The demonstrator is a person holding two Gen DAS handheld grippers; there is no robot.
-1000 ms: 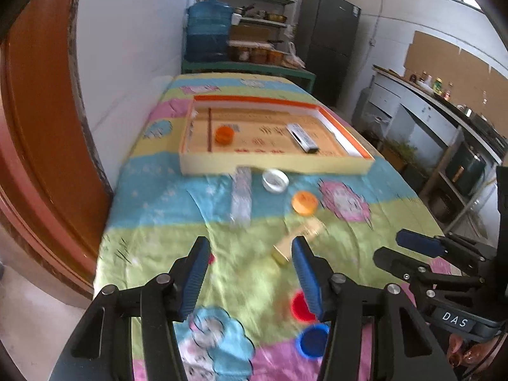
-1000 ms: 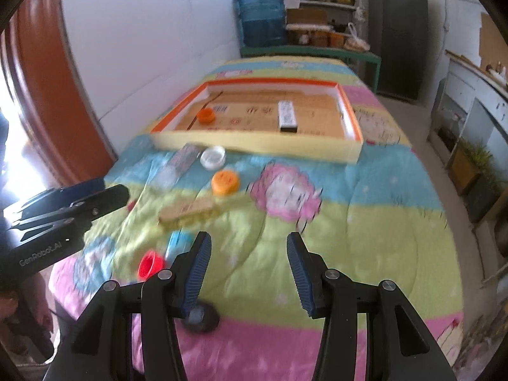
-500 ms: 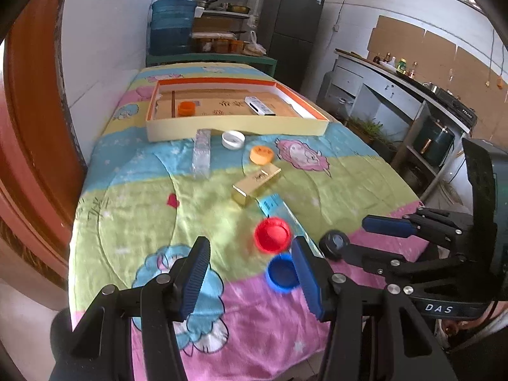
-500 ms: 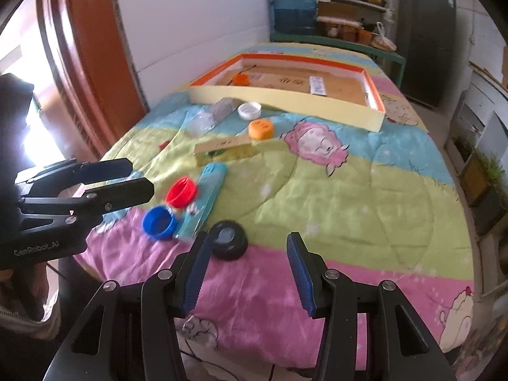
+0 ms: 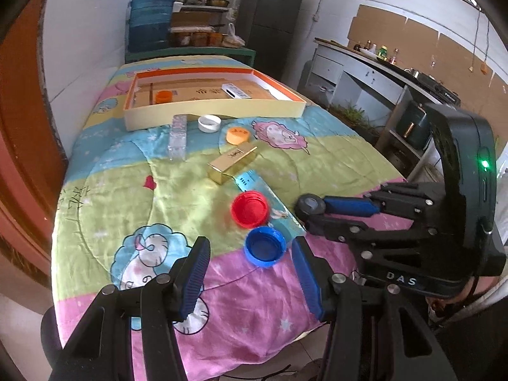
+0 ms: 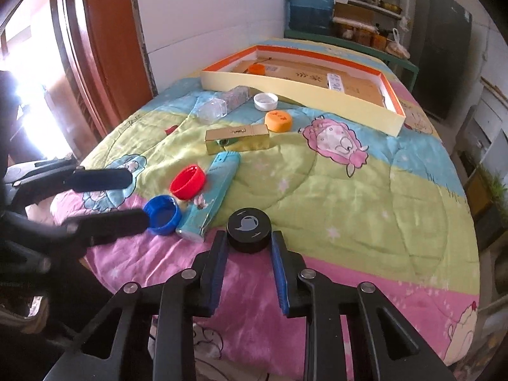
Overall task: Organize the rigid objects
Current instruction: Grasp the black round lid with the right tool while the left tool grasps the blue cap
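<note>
Right wrist view: right gripper [image 6: 248, 243] jaws closing on the black lid [image 6: 249, 229] between its pads, near the quilt's [image 6: 349, 190] front edge. Left gripper [image 5: 250, 250] jaws apart, empty, hovering by the blue cap [image 5: 265, 246]; tray [image 5: 216, 112] well beyond.

- A lived-in home kitchen.
- A tall dark fridge [image 5: 270, 22] stands against the far wall.
- Open shelves [image 5: 197, 9] beside it carry pots and jars, with a blue water jug [image 5: 150, 19] at their left end.
- A counter [image 5: 374, 63] along the right wall bears bottles and a stove [image 5: 435, 84].
- A cartoon-print quilt [image 5: 317, 158] covers the worktop.
</note>
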